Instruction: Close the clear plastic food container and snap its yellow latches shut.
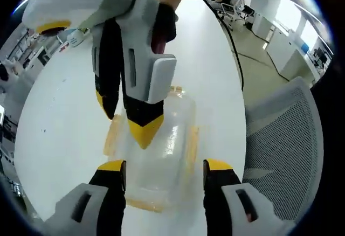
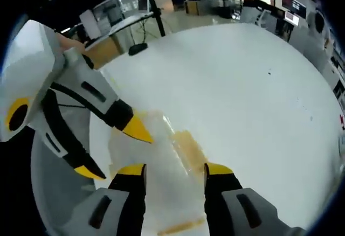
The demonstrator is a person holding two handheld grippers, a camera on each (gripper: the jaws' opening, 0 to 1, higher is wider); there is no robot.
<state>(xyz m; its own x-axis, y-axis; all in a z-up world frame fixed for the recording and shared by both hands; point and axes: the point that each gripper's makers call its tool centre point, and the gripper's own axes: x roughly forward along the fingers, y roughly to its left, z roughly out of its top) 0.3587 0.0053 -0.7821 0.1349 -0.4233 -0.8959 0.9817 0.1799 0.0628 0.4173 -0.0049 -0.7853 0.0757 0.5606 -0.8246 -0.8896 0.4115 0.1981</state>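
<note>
In the left gripper view, the left gripper (image 1: 164, 168) rises from the bottom edge with its two yellow-tipped jaws spread apart, grasping nothing. Between and just beyond the tips lies the container (image 1: 159, 144), clear plastic, flat on the white table (image 1: 59, 133), with its lid down over it. Pale yellow latches (image 1: 191, 147) run along its sides — one on the left, one on the right, one at the near end and a small one at the far end; whether they are snapped down cannot be told. The right gripper (image 1: 126, 125) comes in from the top, pointing down, its jaws parted, one yellow tip over the container's left part, the other by the left latch. To the right stands a grey mesh chair (image 1: 285, 150); a black cable (image 1: 229, 36) runs across the far table edge.

In the right gripper view, the right gripper (image 2: 175, 171) has its jaws released and apart, with the container (image 2: 156, 160) lying between and beyond them on the table (image 2: 242, 90). A latch (image 2: 188, 147) shows near the right jaw tip, another (image 2: 180, 226) at the bottom. The left gripper (image 2: 110, 152) enters from the left — jaws open, the upper tip over the container's far corner, the lower one at its left side.
</note>
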